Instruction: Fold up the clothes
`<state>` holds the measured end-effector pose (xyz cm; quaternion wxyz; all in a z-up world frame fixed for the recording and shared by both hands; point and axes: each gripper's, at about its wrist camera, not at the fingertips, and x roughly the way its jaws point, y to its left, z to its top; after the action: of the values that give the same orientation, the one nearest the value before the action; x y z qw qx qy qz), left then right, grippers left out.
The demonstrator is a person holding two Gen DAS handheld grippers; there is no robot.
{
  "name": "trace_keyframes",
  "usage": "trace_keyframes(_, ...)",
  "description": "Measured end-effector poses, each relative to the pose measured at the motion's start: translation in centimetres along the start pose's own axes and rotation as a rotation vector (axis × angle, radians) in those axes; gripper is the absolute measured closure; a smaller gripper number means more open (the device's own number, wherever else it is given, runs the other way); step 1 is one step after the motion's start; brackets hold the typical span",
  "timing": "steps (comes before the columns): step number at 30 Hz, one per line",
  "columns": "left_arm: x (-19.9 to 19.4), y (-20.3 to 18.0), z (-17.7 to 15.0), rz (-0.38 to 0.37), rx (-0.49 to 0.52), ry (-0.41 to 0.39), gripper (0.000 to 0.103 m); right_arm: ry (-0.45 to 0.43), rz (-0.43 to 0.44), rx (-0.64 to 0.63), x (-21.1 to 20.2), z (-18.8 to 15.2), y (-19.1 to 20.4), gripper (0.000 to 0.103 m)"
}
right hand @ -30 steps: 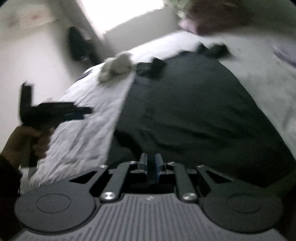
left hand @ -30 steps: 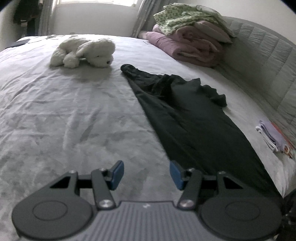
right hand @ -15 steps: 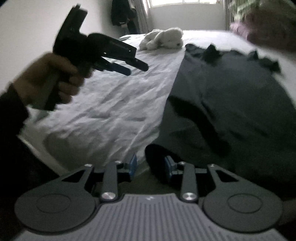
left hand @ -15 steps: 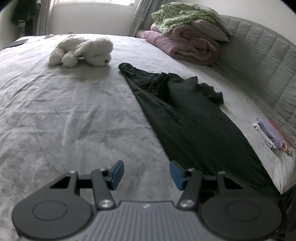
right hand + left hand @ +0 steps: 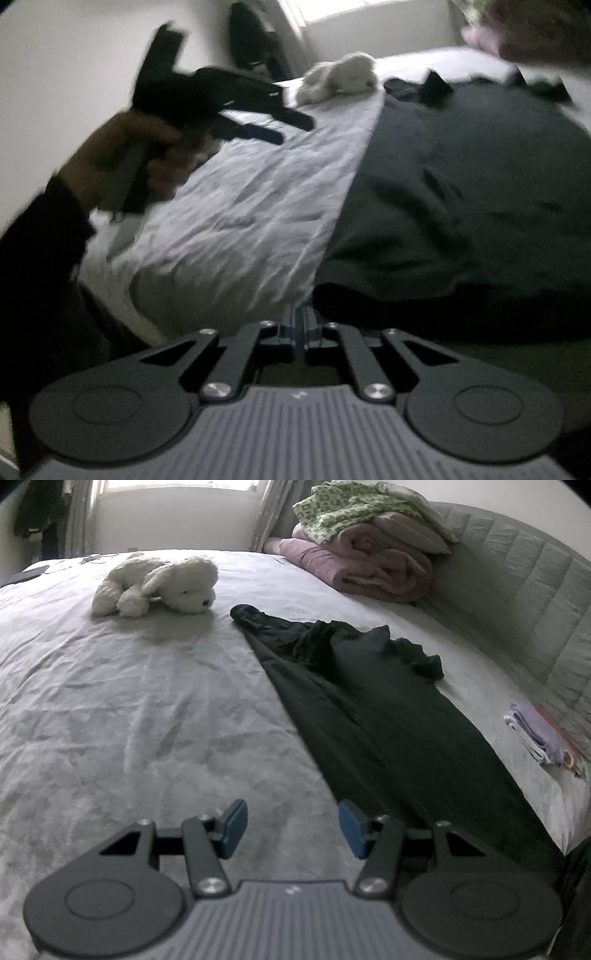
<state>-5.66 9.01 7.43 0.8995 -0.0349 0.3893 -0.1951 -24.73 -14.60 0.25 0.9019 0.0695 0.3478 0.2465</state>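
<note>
No readable words, labels, brands or numbers show in either view. The only mark is a small pale emblem, too small to make out, at the centre of each ribbed grey gripper body [image 5: 291,901] [image 5: 299,395].

Bare bed sheet [image 5: 147,709] lies between plush dog [image 5: 159,587] and black garment [image 5: 388,716].

A grey bed [image 5: 129,709] carries everything — a black garment [image 5: 388,716] spread lengthwise, a white plush [image 5: 159,585] near its far end, folded blankets [image 5: 373,550] stacked by the headboard, and small folded cloths [image 5: 535,734] at the right edge.
</note>
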Motion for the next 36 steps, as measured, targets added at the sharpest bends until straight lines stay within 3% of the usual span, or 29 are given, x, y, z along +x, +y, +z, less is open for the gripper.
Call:
trace_keyframes(3,0.2,-0.1,-0.1,-0.012,0.0,0.008,0.047,-0.001,0.002,0.045,-0.2,0.6,-0.6,0.097)
trace_keyframes(6,0.1,-0.5,-0.1,-0.015,0.007,0.006,0.047,-0.033,0.017,0.028,-2.0,1.4,-0.7,0.089)
trace_keyframes(10,0.2,-1.3,-0.3,-0.034,0.029,0.008,0.047,-0.093,-0.115,0.047,-3.4,3.2,-2.5,0.087)
trace_keyframes(13,0.6,-2.1,-0.6,-0.042,0.055,0.02,0.047,-0.042,-0.209,0.092,-2.2,3.5,-4.7,0.086)
trace_keyframes(15,0.9,-2.6,-0.8,-0.048,0.072,0.031,0.047,-0.01,-0.197,0.121,-1.6,3.1,-5.4,0.084)
trace_keyframes(17,1.1,-3.0,-1.0,-0.053,0.092,0.043,0.047,0.023,-0.185,0.151,-0.9,2.7,-6.1,0.092)
trace_keyframes(18,1.2,-3.3,-1.2,-0.056,0.103,0.048,0.047,0.028,-0.177,0.175,-1.0,2.7,-6.5,0.102)
trace_keyframes(23,1.6,-4.2,-1.7,-0.058,0.138,0.067,0.047,0.041,-0.094,0.269,-2.5,2.4,-7.4,0.102)
trace_keyframes(27,2.0,-4.9,-2.0,-0.058,0.164,0.083,0.047,0.027,-0.149,0.211,-2.5,2.4,-6.9,0.101)
trace_keyframes(29,2.2,-5.3,-2.2,-0.058,0.177,0.091,0.047,-0.006,-0.169,0.154,-2.9,3.2,-6.1,0.089)
trace_keyframes(31,2.3,-5.6,-2.4,-0.058,0.187,0.097,0.047,-0.039,-0.187,0.114,-3.1,3.9,-5.6,0.05)
trace_keyframes(33,2.4,-6.0,-2.6,-0.06,0.193,0.098,0.047,-0.048,-0.213,0.098,-2.3,4.5,-6.1,0.048)
trace_keyframes(35,2.7,-6.4,-2.9,-0.054,0.209,0.111,0.047,0.007,-0.23,0.097,-0.8,4.4,-6.7,0.074)
trace_keyframes(36,3.0,-6.6,-3.2,-0.045,0.225,0.12,0.047,0.02,-0.232,0.102,-0.5,4.1,-6.9,0.103)
